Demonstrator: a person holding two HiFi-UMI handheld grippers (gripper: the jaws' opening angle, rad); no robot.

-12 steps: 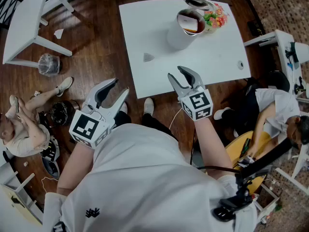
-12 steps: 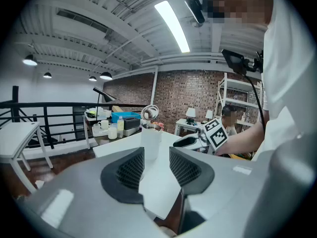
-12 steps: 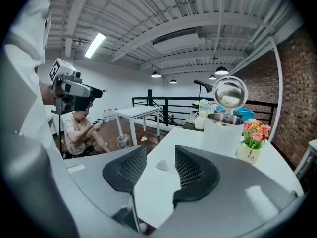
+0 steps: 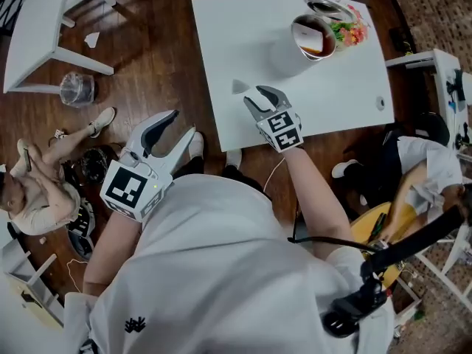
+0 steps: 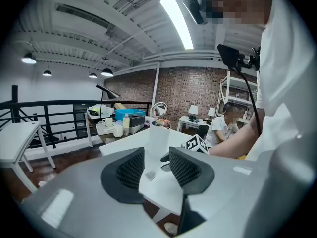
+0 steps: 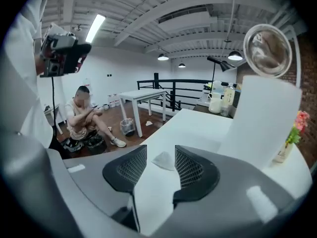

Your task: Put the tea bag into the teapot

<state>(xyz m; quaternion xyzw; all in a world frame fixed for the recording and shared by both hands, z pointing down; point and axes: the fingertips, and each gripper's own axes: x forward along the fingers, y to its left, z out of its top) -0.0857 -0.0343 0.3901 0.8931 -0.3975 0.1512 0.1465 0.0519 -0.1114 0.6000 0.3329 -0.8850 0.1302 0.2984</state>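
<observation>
The tea bag point(image 4: 240, 87), a small pale pouch, lies on the white table point(image 4: 339, 102) near its left front corner. My right gripper point(image 4: 260, 99) hovers over the table just right of it, open and empty. In the right gripper view the tea bag point(image 6: 162, 160) lies on the tabletop just beyond the open right gripper point(image 6: 161, 166). The white teapot point(image 4: 295, 50) stands farther back, uncovered, with dark tea inside; it rises at the right as the teapot point(image 6: 262, 118). My left gripper point(image 4: 181, 124) is open and empty over the floor, left of the table.
Behind the teapot are a round lid point(image 4: 328, 7) and flowers point(image 4: 352, 32). A person point(image 4: 33, 194) sits on the floor at the left by a clear bin point(image 4: 74, 88). A second white table point(image 4: 37, 28) stands far left. Another person point(image 4: 420, 172) sits at the right.
My right gripper has moved forward over the table edge and now sits close beside the tea bag. The left gripper has stayed about where it was, still open.
</observation>
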